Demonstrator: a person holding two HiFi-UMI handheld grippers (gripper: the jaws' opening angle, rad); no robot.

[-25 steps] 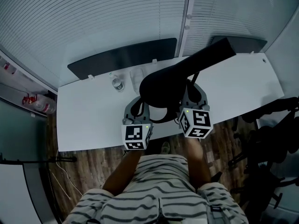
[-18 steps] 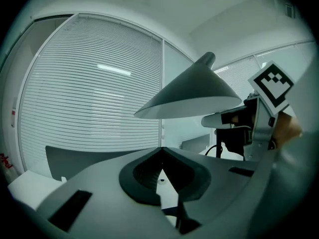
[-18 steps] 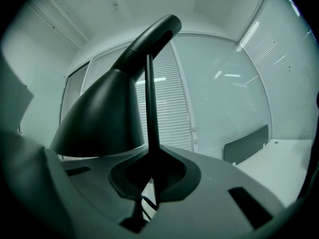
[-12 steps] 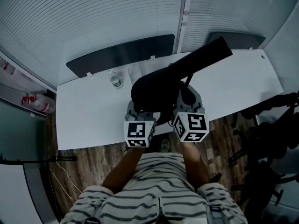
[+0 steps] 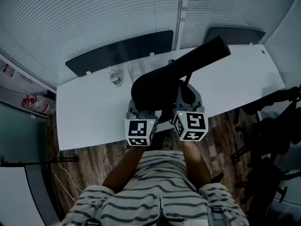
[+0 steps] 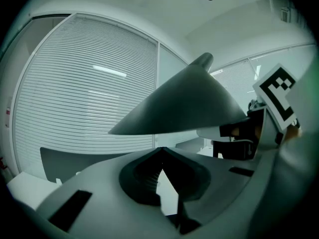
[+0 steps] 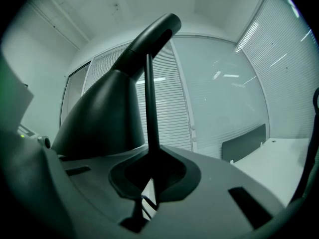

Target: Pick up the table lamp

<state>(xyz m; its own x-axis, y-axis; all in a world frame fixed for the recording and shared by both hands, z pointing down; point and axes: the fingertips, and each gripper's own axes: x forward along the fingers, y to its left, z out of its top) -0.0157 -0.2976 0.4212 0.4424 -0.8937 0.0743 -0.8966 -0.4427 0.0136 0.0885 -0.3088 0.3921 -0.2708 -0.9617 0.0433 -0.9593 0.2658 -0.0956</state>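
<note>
The black table lamp [image 5: 153, 91] hangs above the white table [image 5: 89, 112], its cone shade near me and its dark arm [image 5: 202, 55] reaching up to the right. My right gripper [image 7: 148, 156] is shut on the lamp's thin upright stem [image 7: 149, 103], with the shade [image 7: 104, 113] at its left. The left gripper [image 6: 162, 151] has its tips together just under the shade's rim [image 6: 184, 106]; I see nothing between the jaws. In the head view both grippers' marker cubes [image 5: 140, 132] [image 5: 190, 125] sit at the table's near edge, fingertips hidden beneath the shade.
A small water bottle [image 5: 114, 78] and a pale cup [image 5: 134, 69] stand at the table's back. Two dark panels [image 5: 117, 55] [image 5: 235, 34] line its far edge before the blinds. An office chair [image 5: 273, 121] stands at the right. Wooden floor lies under me.
The lamp and both grippers have shifted a little to the left and toward the table's near edge. The two marker cubes now sit closer together. Both grips look unchanged.
</note>
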